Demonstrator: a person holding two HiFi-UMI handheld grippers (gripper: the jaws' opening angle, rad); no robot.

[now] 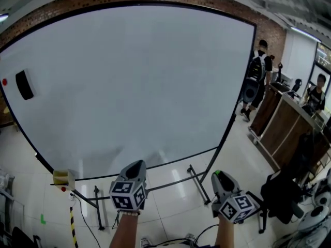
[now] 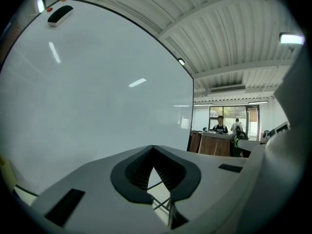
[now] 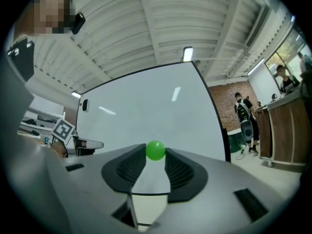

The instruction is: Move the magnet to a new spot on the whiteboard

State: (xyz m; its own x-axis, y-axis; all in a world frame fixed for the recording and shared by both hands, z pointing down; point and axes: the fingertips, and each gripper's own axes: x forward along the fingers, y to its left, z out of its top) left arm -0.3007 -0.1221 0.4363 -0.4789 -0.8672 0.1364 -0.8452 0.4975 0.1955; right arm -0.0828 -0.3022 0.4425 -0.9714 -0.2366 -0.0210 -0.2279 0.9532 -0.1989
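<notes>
The left gripper (image 1: pixel 135 164) sits at 6 o'clock in the head view. Its jaws are pressed together at the tips with nothing between them. The right gripper (image 1: pixel 219 177) at 5 o'clock has its jaws set narrow, pinching the magnet (image 3: pixel 155 150) right at their tips. The magnet is a small round knob, bright glossy green and smooth. It is off the whiteboard (image 1: pixel 134 87), held in the air in front of the board's lower right part.

The board is one large white sheet in a thin black frame, on a black floor stand (image 1: pixel 194 179). Nearly all of its face is bare. From centre to the right edge at 3 o'clock nothing is stuck on it.

At the board's 9 o'clock edge there is one black eraser (image 1: pixel 24 84) with one red dot (image 1: pixel 5 81) just beside it. At the 7 o'clock corner a pale little tray (image 1: pixel 63 177) hangs, with a second red dot (image 1: pixel 63 188) just under it.

Beyond the right edge there is open tiled floor, then a wooden counter (image 1: pixel 279 123). Two people are there, one with a backpack (image 1: pixel 257 71) and one behind the counter (image 1: pixel 315 94).
</notes>
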